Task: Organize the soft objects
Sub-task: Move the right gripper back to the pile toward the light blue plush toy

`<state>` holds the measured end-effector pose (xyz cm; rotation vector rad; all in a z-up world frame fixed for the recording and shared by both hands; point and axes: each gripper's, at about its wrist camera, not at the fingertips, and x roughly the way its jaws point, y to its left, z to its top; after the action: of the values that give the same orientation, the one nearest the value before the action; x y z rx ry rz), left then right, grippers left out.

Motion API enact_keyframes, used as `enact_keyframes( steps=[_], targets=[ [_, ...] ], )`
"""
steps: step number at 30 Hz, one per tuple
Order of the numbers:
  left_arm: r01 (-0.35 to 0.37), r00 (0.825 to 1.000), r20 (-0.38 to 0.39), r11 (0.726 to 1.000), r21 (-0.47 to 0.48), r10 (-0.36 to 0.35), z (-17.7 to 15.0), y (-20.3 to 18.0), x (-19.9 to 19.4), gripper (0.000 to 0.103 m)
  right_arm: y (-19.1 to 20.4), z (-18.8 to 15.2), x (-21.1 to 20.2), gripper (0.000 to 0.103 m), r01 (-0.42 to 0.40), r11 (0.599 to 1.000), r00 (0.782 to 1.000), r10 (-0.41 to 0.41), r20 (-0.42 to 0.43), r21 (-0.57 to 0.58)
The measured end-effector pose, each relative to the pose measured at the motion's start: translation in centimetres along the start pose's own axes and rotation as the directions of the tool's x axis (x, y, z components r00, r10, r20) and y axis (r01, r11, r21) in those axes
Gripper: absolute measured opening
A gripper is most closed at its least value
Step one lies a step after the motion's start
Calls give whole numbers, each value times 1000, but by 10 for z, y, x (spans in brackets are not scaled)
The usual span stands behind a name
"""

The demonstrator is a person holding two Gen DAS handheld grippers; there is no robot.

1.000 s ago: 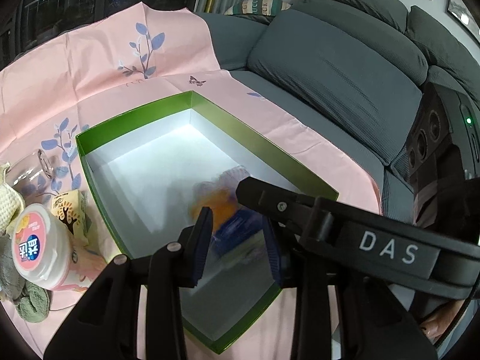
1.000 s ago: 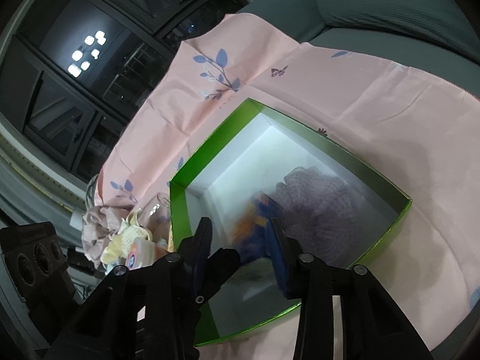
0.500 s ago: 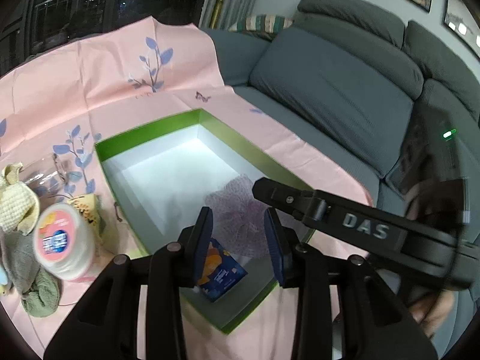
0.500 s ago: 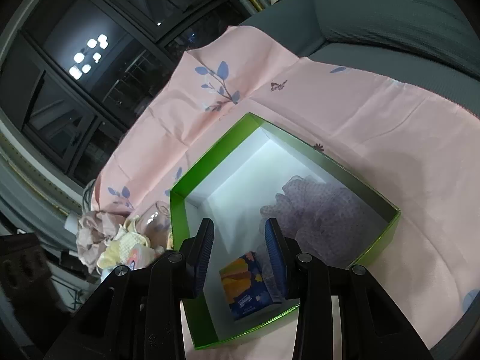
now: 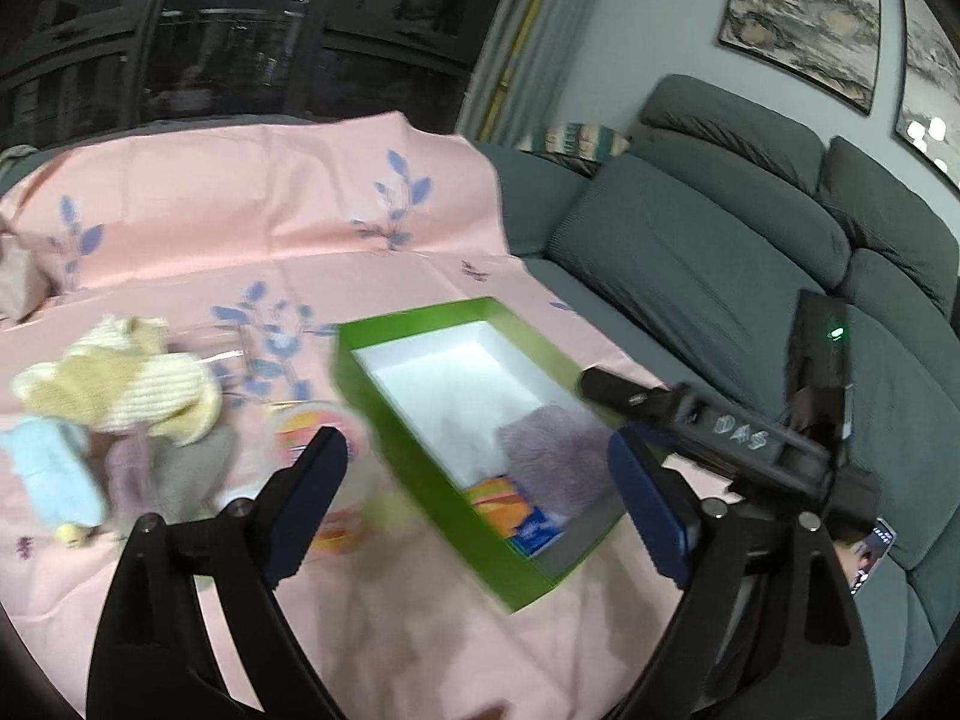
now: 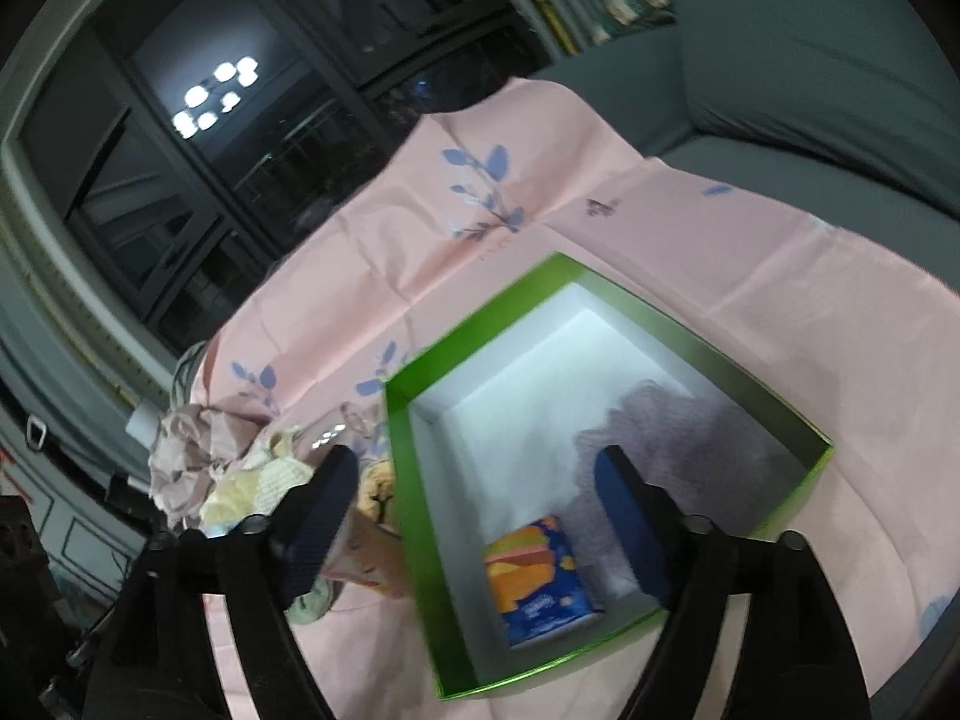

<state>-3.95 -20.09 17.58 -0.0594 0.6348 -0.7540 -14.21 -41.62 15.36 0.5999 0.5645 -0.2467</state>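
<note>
A green box (image 5: pixel 420 414) with a white inside sits on the pink cloth. In its near corner lies a blue and orange tissue pack (image 5: pixel 522 516), beside a lilac mesh puff (image 5: pixel 558 450). My left gripper (image 5: pixel 474 468) hovers above the box's near left edge, jaws opening wide with nothing between them. The right gripper (image 6: pixel 477 474) hangs over the box (image 6: pixel 408 462), jaws also opening, clear above the tissue pack (image 6: pixel 540 582) and the puff (image 6: pixel 678 438). Its black body (image 5: pixel 720 426) crosses the left wrist view at right.
Left of the box lies a blurred pile: a cream knitted piece (image 5: pixel 120 384), a light blue cloth (image 5: pixel 54 474), a round tub (image 5: pixel 318 426), a pinkish rag (image 6: pixel 186 456). A grey sofa (image 5: pixel 690 252) runs along the right. Dark windows stand behind.
Both pairs of jaws have spread wide and let go of the tissue pack, which now lies in the box. The left gripper has drawn back and swung left; the right has lifted slightly.
</note>
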Motion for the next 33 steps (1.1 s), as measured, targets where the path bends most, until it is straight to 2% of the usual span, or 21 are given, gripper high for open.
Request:
enact_keyframes(
  steps=[3, 6, 9, 13, 15, 19, 23, 25, 29, 33],
  targets=[
    [-74, 997, 14, 997, -30, 74, -7, 24, -18, 89, 23, -3, -2, 88, -31, 997, 999, 32, 7, -69],
    [-93, 996, -3, 989, -111, 93, -15, 53, -30, 95, 47, -9, -4, 98, -57, 989, 998, 58, 5, -137],
    [-107, 994, -5, 973, -205, 108, -25, 85, -42, 99, 71, -17, -8, 98, -94, 974, 995, 98, 7, -204],
    [-155, 987, -9, 935, -319, 161, -42, 123, -59, 101, 100, -29, -8, 103, -116, 955, 993, 118, -8, -274],
    [-206, 977, -23, 909, -361, 212, -51, 141, -64, 101, 111, -34, -5, 103, -124, 946, 992, 124, -19, -298],
    [-306, 947, -39, 860, -408, 318, -66, 168, -69, 101, 132, -48, 5, 103, -140, 933, 990, 124, -68, -332],
    [-313, 946, -70, 834, -455, 317, -78, 185, -69, 101, 152, -66, 18, 103, -135, 908, 989, 100, -108, -396],
    [-322, 942, -72, 824, -467, 327, -81, 189, -69, 101, 160, -75, 23, 103, -139, 898, 988, 97, -121, -417],
    [-372, 924, -97, 812, -450, 370, -86, 197, -72, 101, 170, -86, 33, 103, -151, 890, 984, 94, -152, -430],
    [-359, 930, -98, 817, -452, 355, -90, 205, -74, 100, 179, -96, 41, 103, -148, 885, 982, 79, -171, -441]
  ],
)
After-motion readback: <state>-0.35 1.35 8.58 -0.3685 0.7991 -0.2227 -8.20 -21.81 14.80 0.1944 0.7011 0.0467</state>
